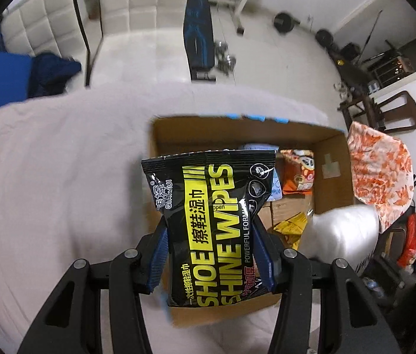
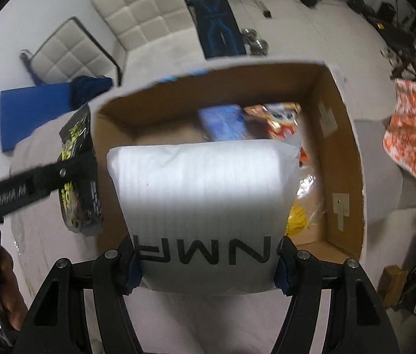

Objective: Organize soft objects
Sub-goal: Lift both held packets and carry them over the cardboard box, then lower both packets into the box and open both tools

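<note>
Fingers (image 1: 160,253) of both grippers are pinching packets: left, wipes pack (image 1: 208,224); right, white pouch (image 2: 205,206), cardboard box (image 2: 343,153) lying at twelve o'clock.

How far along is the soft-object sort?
Partly done: the cardboard box already holds an orange packet, a blue pack and a yellow wrapper. In hand: left claw grips the shoe wipes pack, right claw the white pouch. Left: dropping both in.
</note>
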`<state>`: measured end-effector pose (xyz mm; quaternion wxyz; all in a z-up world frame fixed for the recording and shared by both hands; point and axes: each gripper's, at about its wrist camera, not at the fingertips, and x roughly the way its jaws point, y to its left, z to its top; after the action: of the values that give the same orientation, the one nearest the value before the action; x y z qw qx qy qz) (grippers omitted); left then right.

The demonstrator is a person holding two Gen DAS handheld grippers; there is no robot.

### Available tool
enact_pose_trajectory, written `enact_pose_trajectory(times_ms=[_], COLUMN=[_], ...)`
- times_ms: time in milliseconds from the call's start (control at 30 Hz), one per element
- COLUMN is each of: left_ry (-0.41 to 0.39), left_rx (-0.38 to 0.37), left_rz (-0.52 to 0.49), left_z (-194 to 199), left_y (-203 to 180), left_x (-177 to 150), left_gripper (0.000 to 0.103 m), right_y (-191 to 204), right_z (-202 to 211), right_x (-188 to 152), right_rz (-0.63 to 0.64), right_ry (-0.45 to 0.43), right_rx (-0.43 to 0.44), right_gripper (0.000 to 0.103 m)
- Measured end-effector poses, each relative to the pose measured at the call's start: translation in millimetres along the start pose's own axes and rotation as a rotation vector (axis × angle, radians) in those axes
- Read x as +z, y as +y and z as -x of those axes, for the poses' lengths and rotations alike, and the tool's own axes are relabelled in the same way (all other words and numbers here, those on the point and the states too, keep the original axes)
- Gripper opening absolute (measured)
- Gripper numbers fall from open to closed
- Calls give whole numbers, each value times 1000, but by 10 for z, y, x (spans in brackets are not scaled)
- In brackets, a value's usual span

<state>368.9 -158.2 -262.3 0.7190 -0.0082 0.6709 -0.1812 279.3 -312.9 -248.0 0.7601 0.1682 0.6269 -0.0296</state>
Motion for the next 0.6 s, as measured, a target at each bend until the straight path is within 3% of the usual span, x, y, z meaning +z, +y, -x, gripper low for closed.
enact_pose_trajectory(times_ms=[300,600], left_ry=[124,164], left_rx=[80,131], left_rz=[-22,-38], left_z=[-676,-1000], left_y=[-280,-264], left_x=[276,385], left_gripper=[49,49], right_y=[-555,-631], right_z=[-776,-1200], right_x=[136,182], right_rz=[-35,-25], right_ry=[94,156], right_rx=[-42,-61], right_gripper=[71,72])
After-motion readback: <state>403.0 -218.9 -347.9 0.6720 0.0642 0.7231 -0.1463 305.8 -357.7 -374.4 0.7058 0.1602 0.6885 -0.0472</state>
